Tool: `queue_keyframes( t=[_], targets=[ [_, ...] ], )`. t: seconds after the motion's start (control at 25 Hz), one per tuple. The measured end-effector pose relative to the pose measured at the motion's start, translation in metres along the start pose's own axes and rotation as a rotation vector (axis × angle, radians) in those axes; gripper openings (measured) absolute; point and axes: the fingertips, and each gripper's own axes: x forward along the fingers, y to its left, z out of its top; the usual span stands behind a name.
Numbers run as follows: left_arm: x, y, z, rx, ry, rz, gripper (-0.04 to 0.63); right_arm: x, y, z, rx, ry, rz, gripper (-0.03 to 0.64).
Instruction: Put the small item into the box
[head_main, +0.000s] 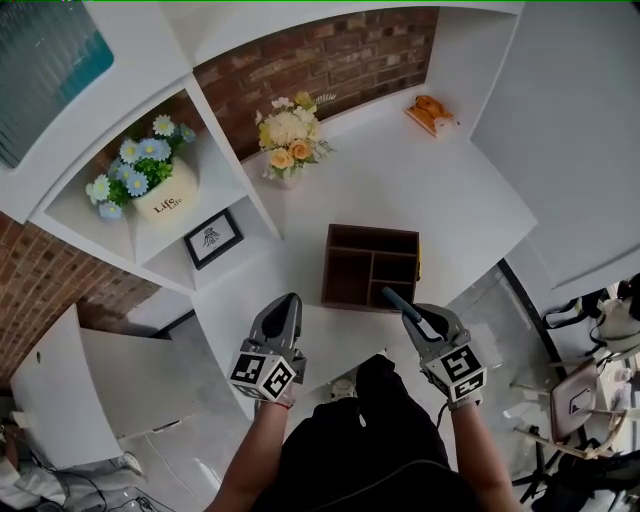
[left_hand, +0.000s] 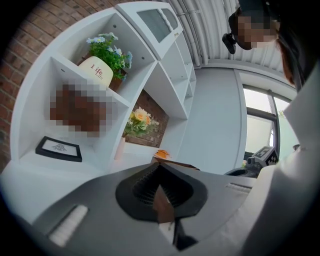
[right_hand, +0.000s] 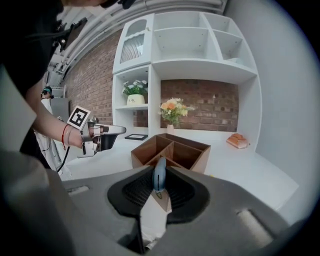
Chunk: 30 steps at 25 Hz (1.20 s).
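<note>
right hand-held gripper (head_main: 425, 322) nearest, jaws clamped on the small item (head_main: 398, 300), a slim blue-grey piece. its long axis runs forward and a little left out of the jaws. left hand-held gripper (head_main: 287, 308) level with it, jaws together, nothing between. box (head_main: 328, 270) sits just ahead of the item's tip on the worktop (head_main: 450, 200). right side is nearer; near-right compartment looks likeliest.

White counter (head_main: 470, 210), white shelves (head_main: 215, 150), brick wall (head_main: 320, 60), grey floor (head_main: 180, 440), bright window (left_hand: 257, 115).

white flower pot (head_main: 165, 203), printed "Life"
</note>
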Motion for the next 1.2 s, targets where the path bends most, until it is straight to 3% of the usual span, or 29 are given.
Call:
queue_keyframes(
  t=[0.24,0.4,0.72,1.2],
  targets=[
    [0.008,0.006,0.006,-0.009,-0.022,0.019,-0.003,0.012,0.002,-0.005,-0.145,0.16,0.06,0.067],
    [0.014,0.006,0.006,-0.015,-0.025,0.019,-0.003,0.015,-0.001,-0.014,-0.22,0.27,0.055,0.069],
    [0.024,0.008,0.004,-0.02,-0.024,0.025,-0.003,0.023,-0.005,-0.026,-0.23,0.387,0.066,0.069],
    [0.03,0.013,0.008,-0.023,-0.032,0.034,-0.003,0.032,-0.002,-0.029,-0.229,0.468,0.108,0.071]
  ],
)
